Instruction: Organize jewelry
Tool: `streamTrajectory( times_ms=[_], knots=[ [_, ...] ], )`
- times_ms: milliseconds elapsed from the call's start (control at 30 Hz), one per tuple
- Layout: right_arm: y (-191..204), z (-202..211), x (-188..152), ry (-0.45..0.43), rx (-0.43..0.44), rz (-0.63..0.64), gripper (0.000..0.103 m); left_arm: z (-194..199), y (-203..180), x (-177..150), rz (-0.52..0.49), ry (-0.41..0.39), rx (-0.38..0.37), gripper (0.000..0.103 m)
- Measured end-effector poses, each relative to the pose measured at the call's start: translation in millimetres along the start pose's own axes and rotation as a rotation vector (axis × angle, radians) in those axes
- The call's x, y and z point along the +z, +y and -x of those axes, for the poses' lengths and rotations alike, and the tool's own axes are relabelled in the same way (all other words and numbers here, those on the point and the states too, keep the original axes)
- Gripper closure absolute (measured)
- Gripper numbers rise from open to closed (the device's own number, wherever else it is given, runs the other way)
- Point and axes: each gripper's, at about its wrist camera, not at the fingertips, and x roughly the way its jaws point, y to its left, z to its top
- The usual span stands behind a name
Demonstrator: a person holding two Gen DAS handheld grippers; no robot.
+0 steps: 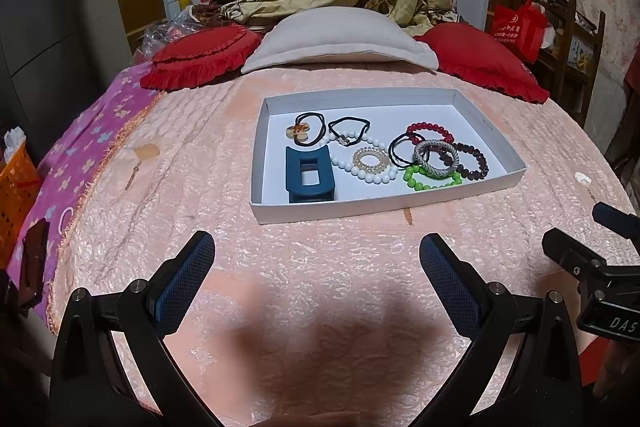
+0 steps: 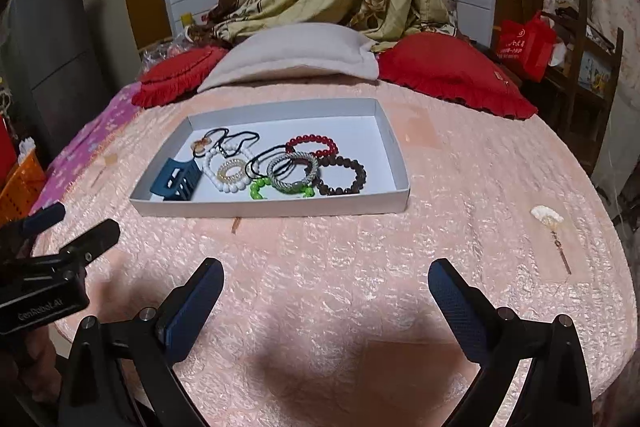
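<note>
Jewelry sits heaped in a white tray (image 1: 484, 131) on the pink bedspread (image 1: 320, 267): bracelets, cords and a blue hair claw (image 1: 308, 175). Left gripper (image 1: 316, 259) and right gripper (image 2: 326, 283) hover before it, fingers spread wide, holding nothing.

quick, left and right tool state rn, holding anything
Left tool: open, holding nothing, over the bedspread short of the white tray.
Right tool: open, holding nothing, also short of the tray.
</note>
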Motion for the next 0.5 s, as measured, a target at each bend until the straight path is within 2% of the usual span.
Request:
streamTrajectory(
  times_ms=[500],
  knots=[
    [4.2,-0.9,-0.7,0.001,0.001,0.014,0.001,-2.2,3.1,-0.3,0.014,0.012,0.012,0.000]
  ],
)
